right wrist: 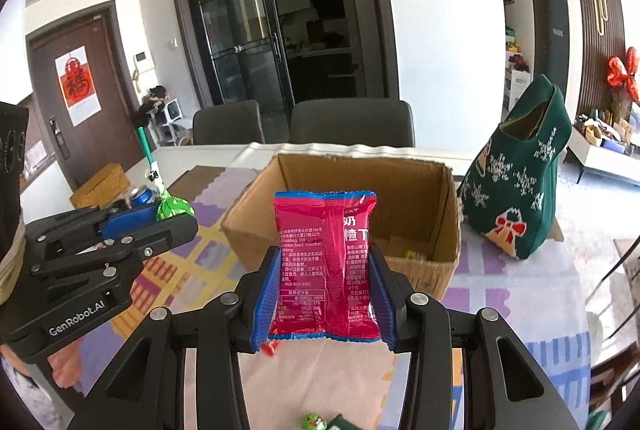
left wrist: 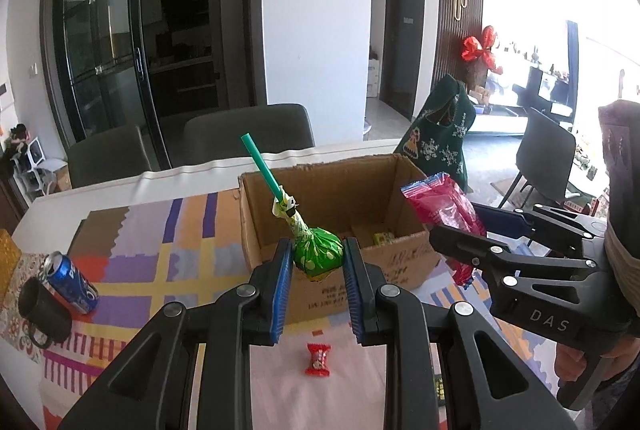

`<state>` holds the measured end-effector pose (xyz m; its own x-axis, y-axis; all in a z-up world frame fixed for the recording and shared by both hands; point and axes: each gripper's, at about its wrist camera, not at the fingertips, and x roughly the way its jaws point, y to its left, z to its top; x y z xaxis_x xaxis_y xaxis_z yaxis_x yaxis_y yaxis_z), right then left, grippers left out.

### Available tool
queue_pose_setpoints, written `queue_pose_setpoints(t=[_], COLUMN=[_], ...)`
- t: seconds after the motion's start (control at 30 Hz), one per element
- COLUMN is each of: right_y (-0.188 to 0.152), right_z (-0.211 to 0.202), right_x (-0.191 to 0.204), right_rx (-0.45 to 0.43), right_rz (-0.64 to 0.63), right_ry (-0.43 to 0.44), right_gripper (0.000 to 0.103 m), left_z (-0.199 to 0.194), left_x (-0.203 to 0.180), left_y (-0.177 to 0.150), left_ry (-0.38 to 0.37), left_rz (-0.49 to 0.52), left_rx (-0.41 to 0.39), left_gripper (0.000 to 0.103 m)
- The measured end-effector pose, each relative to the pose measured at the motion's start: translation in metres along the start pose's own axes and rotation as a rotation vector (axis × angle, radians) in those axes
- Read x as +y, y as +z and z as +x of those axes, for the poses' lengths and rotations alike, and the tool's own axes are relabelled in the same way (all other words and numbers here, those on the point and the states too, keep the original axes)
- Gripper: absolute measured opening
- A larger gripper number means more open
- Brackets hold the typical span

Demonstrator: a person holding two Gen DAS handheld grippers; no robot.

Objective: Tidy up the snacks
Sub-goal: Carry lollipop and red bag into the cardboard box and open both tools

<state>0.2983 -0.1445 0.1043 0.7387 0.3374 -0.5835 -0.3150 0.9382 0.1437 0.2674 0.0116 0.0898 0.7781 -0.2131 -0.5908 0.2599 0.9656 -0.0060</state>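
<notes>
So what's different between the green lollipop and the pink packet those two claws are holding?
The green lollipop is a small rounded wrapped lump with a long teal stick slanting up; the pink packet is a flat, wider, printed bag with no stick. The left gripper holds the lollipop, the right gripper the packet. Both are pinched between blue-padded jaws before the cardboard box.

My left gripper [left wrist: 316, 262] has its jaws clamped on a green-wrapped lollipop [left wrist: 318, 256], stick leaning toward eleven o'clock, just before the cardboard box [left wrist: 340, 214]. At three o'clock, my right gripper [left wrist: 468, 230] pinches a pink snack bag [left wrist: 444, 206]. A red candy [left wrist: 319, 360] lies on the desk [left wrist: 160, 270] at six o'clock.
</notes>
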Motion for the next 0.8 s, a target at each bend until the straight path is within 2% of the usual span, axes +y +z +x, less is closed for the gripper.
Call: queue_pose_setpoints(t=[0.3,0.8], right_y=[0.019,0.044], right_z=[0.014,0.058], right_x=[-0.008,-0.023], right_rx=[-0.006,0.04], right_rz=[-0.022,-0.024], right_ry=[-0.029,-0.043], right_gripper=[0.043,0.043], left_z=[0.027,0.077], left_x=[0.007,0.024], left_y=[0.017,0.037], left_ry=[0.006,0.016], left_rz=[0.002,-0.022], left_rx=[0.023,0.085], left_gripper=[0.026,0.026])
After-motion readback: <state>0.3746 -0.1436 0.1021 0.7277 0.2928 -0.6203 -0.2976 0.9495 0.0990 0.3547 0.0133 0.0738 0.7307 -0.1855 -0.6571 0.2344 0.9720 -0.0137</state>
